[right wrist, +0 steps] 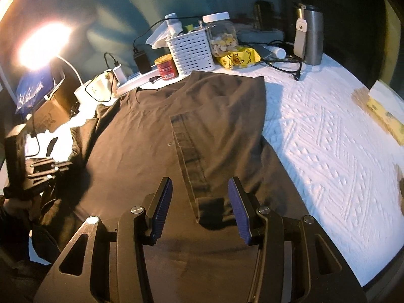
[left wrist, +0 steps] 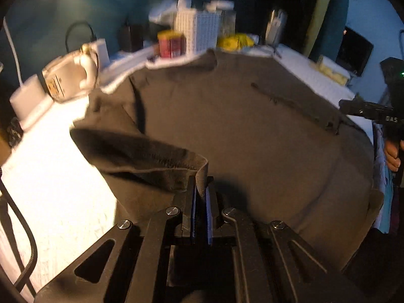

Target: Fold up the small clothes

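Observation:
A dark brown T-shirt lies spread on a white textured cloth, its right side folded over the body. My left gripper is shut on the shirt's left sleeve hem and lifts it off the surface. In the right wrist view the shirt fills the middle, with the folded sleeve lying as a strip on top. My right gripper is open and empty, hovering over the lower end of that strip. The left gripper shows at the far left, its fingertips hidden by cloth.
At the back stand a white basket, a clear jar, a red can, a yellow packet, a steel flask, cables and chargers. A lamp glares at left. A yellow-brown box lies at right.

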`<state>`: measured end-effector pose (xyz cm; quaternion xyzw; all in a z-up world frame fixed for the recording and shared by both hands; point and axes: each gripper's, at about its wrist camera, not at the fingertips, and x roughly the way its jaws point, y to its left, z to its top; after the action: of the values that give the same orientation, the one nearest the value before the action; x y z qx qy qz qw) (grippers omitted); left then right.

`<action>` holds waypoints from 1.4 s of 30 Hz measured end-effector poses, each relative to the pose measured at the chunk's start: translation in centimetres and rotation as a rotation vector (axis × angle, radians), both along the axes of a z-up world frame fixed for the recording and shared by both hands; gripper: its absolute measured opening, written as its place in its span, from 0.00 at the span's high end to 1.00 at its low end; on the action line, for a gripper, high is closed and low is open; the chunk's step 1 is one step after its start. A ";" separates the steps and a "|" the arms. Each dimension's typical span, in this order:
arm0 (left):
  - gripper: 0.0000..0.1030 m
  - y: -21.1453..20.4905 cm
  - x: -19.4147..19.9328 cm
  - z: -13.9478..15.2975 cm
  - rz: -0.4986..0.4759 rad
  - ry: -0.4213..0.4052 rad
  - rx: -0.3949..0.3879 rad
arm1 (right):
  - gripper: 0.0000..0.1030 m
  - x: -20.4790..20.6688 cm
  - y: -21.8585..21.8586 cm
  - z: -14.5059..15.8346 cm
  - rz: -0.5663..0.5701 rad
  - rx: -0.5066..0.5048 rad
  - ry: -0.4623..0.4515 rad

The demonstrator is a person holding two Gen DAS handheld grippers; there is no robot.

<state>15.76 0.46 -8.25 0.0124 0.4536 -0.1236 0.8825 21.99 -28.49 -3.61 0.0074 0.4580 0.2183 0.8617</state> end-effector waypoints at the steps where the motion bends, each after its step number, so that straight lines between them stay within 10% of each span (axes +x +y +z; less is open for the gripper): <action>1: 0.92 0.0 0.0 0.1 0.003 0.013 -0.012 | 0.52 0.0 -0.2 -0.1 -0.002 0.002 0.001; 10: 0.25 5.4 -1.6 4.9 0.149 -0.133 -0.109 | 0.52 0.4 -1.1 -0.6 -0.026 0.013 0.010; 15: 0.24 8.9 0.6 2.4 0.310 -0.085 -0.069 | 0.52 0.4 -0.8 -0.6 -0.017 0.014 0.010; 22: 0.24 11.5 3.5 -0.2 0.359 -0.038 -0.293 | 0.52 0.5 -1.1 -0.9 -0.036 -0.004 0.019; 42: 0.24 1.5 7.2 1.3 -0.037 0.033 -0.362 | 0.52 0.5 -1.7 -1.1 -0.072 -0.039 0.024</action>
<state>22.98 1.94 -6.98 -0.1401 0.4379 -0.2198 0.8604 22.48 -30.19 -4.74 0.0099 0.4718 0.1781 0.8635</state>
